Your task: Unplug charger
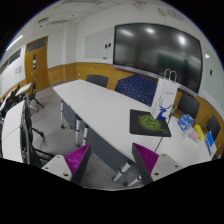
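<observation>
The claw [113, 160] hangs released and empty at the bottom of the frame above the white tabletop [100, 110], and no charger can be made out; it is probably light and rigid, best gripped by its body, not the cord.

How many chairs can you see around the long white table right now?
2: one chair at the table's far end, another chair along its near side beside the gripper, open. More may be hidden.

The claw [115, 160] has two dark fingers [143, 165], each lined with a bright magenta pad [78, 157] on its inner face, standing apart above the white bench [100, 115].
</observation>
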A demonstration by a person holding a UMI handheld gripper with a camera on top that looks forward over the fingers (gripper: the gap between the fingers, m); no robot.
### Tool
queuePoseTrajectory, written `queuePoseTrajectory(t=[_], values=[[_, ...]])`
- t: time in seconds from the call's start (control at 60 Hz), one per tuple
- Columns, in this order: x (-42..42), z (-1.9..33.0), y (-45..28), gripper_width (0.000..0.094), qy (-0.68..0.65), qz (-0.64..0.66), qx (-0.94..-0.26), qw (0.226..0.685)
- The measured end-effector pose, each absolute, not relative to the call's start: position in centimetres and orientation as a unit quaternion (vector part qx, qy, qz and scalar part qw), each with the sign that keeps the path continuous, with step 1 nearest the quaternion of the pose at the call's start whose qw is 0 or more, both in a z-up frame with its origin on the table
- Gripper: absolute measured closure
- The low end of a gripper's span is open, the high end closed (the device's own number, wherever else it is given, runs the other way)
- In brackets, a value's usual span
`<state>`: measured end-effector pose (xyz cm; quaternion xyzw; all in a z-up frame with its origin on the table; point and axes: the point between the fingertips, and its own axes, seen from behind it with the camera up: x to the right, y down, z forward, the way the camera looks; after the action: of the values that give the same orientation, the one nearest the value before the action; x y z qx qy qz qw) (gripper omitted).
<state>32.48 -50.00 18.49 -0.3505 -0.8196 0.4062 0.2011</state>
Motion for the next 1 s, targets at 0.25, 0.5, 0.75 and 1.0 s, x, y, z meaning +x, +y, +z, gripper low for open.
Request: queuePoseTrajectory(t=[0.25, 0.5, 0.75, 1.0], values=[[26.1, 18.3, -44.5, 0.0083, -0.777, 0.403, -0.418, 0.244], [17.1, 18.0, -30.8, 0.0082, -0.692, 0.375, -0.53, 0.316], [11.2, 15.3, -17.8, 0.0073, -0.633, 0.334, -0.593, 0.369], [2.4, 12.1, -13.1, 0.008, -0.598, 0.353, -0.601, 0.396]])
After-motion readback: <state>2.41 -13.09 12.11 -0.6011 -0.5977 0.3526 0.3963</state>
